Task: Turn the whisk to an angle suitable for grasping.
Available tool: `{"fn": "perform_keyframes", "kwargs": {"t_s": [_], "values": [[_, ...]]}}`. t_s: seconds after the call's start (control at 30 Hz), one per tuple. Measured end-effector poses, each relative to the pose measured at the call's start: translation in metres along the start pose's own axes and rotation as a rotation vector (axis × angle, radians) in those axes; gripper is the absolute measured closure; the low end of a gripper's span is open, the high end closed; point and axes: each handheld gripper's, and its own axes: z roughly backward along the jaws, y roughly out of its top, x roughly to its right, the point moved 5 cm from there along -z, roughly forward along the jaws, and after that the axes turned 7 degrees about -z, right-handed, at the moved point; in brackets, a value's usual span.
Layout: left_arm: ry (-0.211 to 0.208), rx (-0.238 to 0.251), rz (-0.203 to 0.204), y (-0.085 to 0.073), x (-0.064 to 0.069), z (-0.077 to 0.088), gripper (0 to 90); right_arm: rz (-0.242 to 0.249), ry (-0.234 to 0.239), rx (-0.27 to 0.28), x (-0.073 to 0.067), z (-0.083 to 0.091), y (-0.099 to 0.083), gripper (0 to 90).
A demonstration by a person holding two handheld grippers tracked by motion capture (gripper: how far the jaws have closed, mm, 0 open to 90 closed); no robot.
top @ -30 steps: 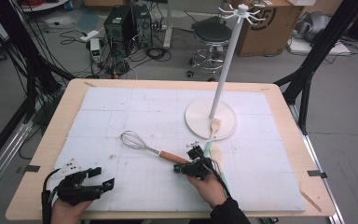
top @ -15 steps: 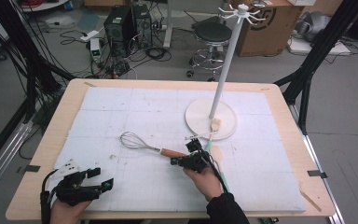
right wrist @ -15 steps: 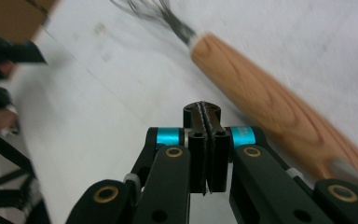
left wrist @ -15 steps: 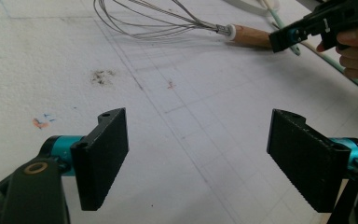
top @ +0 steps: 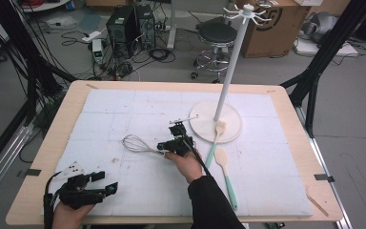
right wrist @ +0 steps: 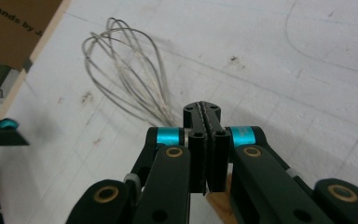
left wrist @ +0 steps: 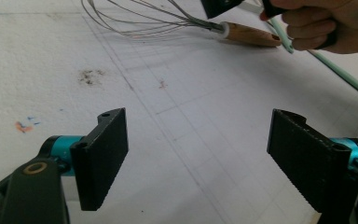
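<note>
Directly ahead of the shut, empty right claw [right wrist: 204, 122] lies the whisk [right wrist: 126, 74].

Thin metal-wire whisk [top: 138, 143] (wooden handle), matt white table cover [top: 124, 109]

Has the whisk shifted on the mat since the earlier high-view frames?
Yes. The whisk, its handle at the shut right gripper, has slid toward the left gripper's side of the mat, farther from the stand's round base.

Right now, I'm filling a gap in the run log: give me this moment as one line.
left gripper: open, empty | right gripper: shut, over whisk handle, grip unclear
</note>
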Motion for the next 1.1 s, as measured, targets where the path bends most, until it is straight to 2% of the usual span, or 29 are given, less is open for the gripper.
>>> {"fn": "perform_keyframes", "kwargs": {"t_s": [0.1, 0.2, 0.27, 0.5, 0.63, 0.73, 0.87, 0.93, 1.0, 1.07, 1.1], "values": [[-0.002, -0.004, -0.003, 0.0, 0.0, 0.0, 21.0, 0.004, -0.012, -0.029, 0.0, -0.007, -0.002, 89.4], [0.001, -0.002, 0.002, -0.001, -0.001, 0.001, 21.0, -0.002, 0.004, -0.067, -0.002, -0.011, -0.007, 89.4], [0.003, 0.003, 0.007, 0.0, -0.002, 0.003, 21.0, 0.005, -0.003, -0.083, -0.006, -0.012, -0.01, 89.4], [0.006, 0.007, 0.002, 0.001, 0.0, 0.003, 21.0, 0.059, -0.002, -0.07, -0.018, -0.007, -0.016, 89.4], [0.012, 0.007, 0.005, 0.0, -0.001, 0.004, 21.1, 0.083, 0.0, -0.047, -0.017, 0.01, -0.016, 89.4], [0.016, 0.012, 0.01, -0.001, -0.002, 0.007, 21.0, 0.114, -0.001, -0.031, -0.013, 0.032, -0.019, 89.4], [0.021, 0.016, 0.015, -0.002, -0.004, 0.009, 21.1, 0.115, -0.007, -0.016, 0.002, 0.061, -0.031, 89.4], [0.023, 0.017, 0.014, -0.002, -0.004, 0.011, 21.1, 0.122, -0.002, -0.007, 0.01, 0.076, -0.042, 89.4], [0.025, 0.024, 0.02, -0.002, -0.003, 0.011, 21.1, 0.133, -0.019, -0.002, 0.019, 0.09, -0.054, 89.4], [0.024, 0.019, 0.019, -0.002, -0.003, 0.01, 21.1, 0.112, -0.011, -0.001, 0.03, 0.1, -0.066, 89.4], [0.024, 0.02, 0.021, -0.001, -0.003, 0.009, 21.1, 0.11, -0.023, -0.012, 0.035, 0.103, -0.072, 89.4]]}}
